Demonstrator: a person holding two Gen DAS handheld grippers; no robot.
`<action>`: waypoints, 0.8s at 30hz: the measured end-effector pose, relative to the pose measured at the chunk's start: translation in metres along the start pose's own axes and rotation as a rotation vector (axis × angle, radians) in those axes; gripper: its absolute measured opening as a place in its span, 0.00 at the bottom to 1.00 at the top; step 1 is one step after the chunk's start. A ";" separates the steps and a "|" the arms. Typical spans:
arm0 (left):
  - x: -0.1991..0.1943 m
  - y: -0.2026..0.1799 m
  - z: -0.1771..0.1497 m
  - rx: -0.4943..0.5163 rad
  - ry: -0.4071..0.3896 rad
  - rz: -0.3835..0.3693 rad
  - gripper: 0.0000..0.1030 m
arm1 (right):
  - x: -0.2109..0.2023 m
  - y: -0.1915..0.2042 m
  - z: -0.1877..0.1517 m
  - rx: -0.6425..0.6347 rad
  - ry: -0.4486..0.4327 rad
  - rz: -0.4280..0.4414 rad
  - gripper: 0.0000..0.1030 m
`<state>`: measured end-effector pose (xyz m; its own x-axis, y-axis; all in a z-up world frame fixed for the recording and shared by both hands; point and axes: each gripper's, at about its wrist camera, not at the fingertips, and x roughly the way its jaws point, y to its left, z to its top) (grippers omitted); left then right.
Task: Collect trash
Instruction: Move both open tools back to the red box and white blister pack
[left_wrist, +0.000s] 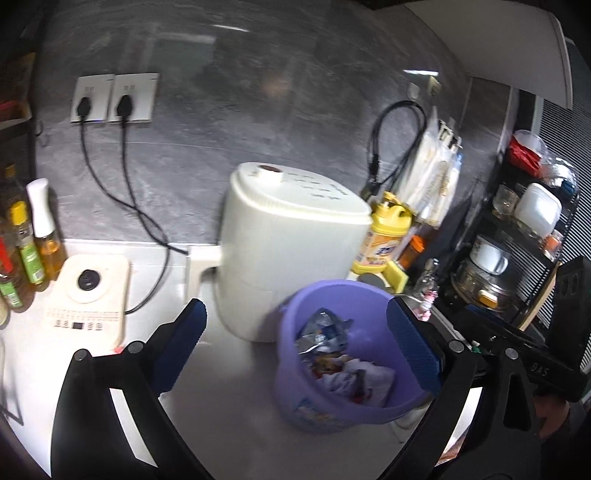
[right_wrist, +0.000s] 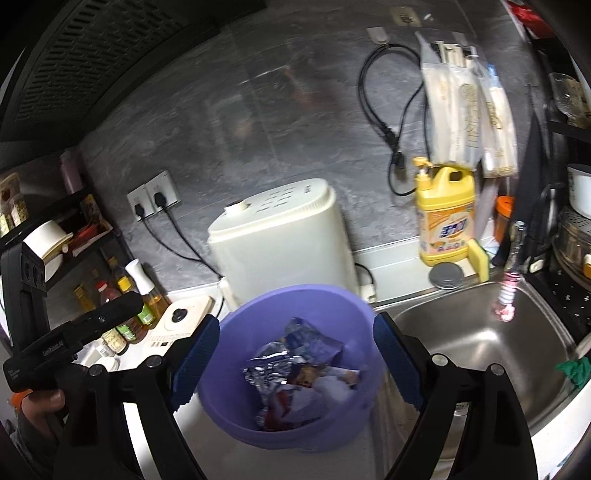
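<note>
A purple plastic bin (left_wrist: 295, 391) (right_wrist: 236, 417) stands on the white counter, in front of a white appliance. It holds crumpled trash: foil snack wrappers (left_wrist: 325, 332) (right_wrist: 273, 369) and white paper (left_wrist: 354, 376) (right_wrist: 325, 395). My left gripper (left_wrist: 299, 347) is open and empty, its blue pads wide apart, with the bin just ahead and to the right. My right gripper (right_wrist: 293, 362) is open and empty, its pads on either side of the bin's mouth and above it.
A white appliance (left_wrist: 288, 251) (right_wrist: 280, 247) stands behind the bin. A steel sink (right_wrist: 476, 354) lies to the right, with a yellow detergent bottle (right_wrist: 445, 218) and sponge behind it. Oil bottles (left_wrist: 26, 236) and a white control base (left_wrist: 88, 295) are on the left; a black rack (left_wrist: 517, 236) is on the right.
</note>
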<state>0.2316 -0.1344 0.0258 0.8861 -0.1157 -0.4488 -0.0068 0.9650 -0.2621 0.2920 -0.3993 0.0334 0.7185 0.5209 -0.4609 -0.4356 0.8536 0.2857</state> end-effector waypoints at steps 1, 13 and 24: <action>-0.002 0.005 0.000 -0.004 0.000 0.005 0.94 | 0.003 0.006 -0.001 -0.004 0.003 0.007 0.81; -0.030 0.064 0.000 -0.027 0.004 0.065 0.94 | 0.026 0.072 -0.011 -0.050 0.035 0.075 0.83; -0.052 0.126 -0.011 -0.060 0.019 0.109 0.94 | 0.057 0.138 -0.034 -0.102 0.099 0.116 0.83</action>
<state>0.1798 -0.0092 0.0067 0.8697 -0.0161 -0.4934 -0.1308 0.9562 -0.2618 0.2539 -0.2516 0.0181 0.6052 0.6097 -0.5118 -0.5687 0.7810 0.2579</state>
